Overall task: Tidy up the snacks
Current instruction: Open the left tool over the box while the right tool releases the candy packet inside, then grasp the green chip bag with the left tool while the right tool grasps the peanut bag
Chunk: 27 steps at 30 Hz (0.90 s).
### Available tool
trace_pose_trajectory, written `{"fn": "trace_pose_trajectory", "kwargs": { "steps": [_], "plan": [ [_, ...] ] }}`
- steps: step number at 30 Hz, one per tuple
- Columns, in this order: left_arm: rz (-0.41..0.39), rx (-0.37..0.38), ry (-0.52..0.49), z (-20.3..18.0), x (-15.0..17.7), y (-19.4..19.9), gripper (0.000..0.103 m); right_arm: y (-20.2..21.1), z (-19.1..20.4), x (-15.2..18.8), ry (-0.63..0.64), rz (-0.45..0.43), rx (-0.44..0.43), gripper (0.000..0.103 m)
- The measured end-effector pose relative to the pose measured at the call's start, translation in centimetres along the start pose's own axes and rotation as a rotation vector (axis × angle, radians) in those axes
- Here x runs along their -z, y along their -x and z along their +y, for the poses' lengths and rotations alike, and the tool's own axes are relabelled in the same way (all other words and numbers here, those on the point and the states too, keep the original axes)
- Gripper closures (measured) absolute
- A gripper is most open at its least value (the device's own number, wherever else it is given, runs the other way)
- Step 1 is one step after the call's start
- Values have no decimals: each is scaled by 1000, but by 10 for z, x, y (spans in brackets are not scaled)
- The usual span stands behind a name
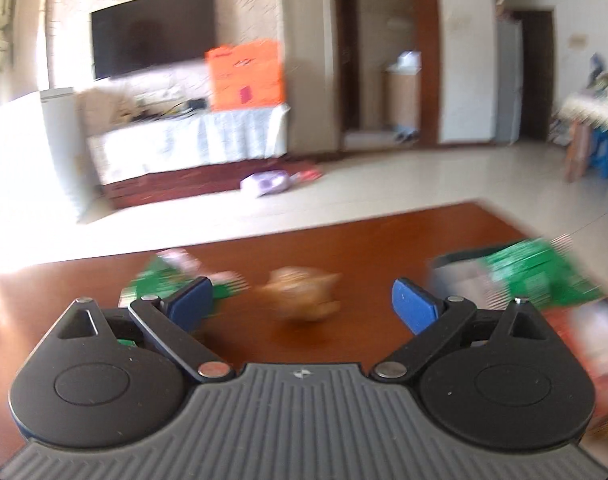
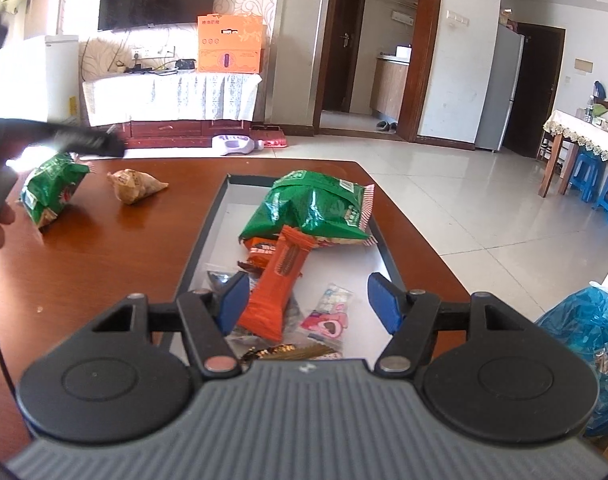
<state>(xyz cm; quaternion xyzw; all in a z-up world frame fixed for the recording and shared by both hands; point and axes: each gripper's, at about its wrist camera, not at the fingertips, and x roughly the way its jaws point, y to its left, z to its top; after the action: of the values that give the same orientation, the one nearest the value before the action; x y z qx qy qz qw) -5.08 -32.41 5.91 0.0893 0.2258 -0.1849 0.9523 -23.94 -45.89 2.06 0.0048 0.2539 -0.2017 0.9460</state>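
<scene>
A dark-rimmed tray (image 2: 384, 240) on the brown table holds a large green snack bag (image 2: 316, 208), an orange wrapper bar (image 2: 279, 280), a pink candy packet (image 2: 328, 320) and other small packets. My right gripper (image 2: 308, 304) is open and empty above the tray's near end. A smaller green bag (image 2: 51, 192) and a tan packet (image 2: 133, 186) lie on the table left of the tray. In the blurred left wrist view, my left gripper (image 1: 304, 304) is open and empty, with the tan packet (image 1: 299, 294) just ahead and the green bag (image 1: 163, 280) by its left finger.
The table's (image 2: 83, 272) far edge meets a tiled floor. A TV stand with an orange box (image 2: 229, 44) is beyond. A blue plastic bag (image 2: 588, 340) sits at the table's right. The left gripper's body (image 2: 63, 140) shows blurred at far left.
</scene>
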Motion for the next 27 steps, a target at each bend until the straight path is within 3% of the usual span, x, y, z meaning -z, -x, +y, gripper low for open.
{"fn": "trace_pose_trajectory", "kwargs": {
  "steps": [4, 7, 11, 15, 17, 19, 22, 27],
  "plan": [
    [28, -116, -46, 46, 8, -20, 5, 1, 3, -1, 5, -9, -9, 30],
    [49, -154, -91, 76, 17, -34, 5, 3, 6, -4, 4, -29, -18, 30],
    [99, -151, -162, 93, 32, -59, 5, 10, 15, -9, 13, -75, -45, 30],
    [131, -88, -143, 104, 46, -79, 7, 10, 37, -20, 28, -92, -141, 30],
    [140, -76, -145, 107, 52, -83, 24, 1, 56, -31, 41, -75, -204, 30],
    [123, -42, -117, 114, 52, -80, 29, -13, 75, -43, 42, -65, -248, 29],
    [127, -26, -99, 124, 56, -74, 33, -56, 103, -69, -59, -1, -317, 29],
    [136, -51, -99, 156, 65, -60, 33, -135, 153, -101, -114, 124, -254, 29]
  ]
}}
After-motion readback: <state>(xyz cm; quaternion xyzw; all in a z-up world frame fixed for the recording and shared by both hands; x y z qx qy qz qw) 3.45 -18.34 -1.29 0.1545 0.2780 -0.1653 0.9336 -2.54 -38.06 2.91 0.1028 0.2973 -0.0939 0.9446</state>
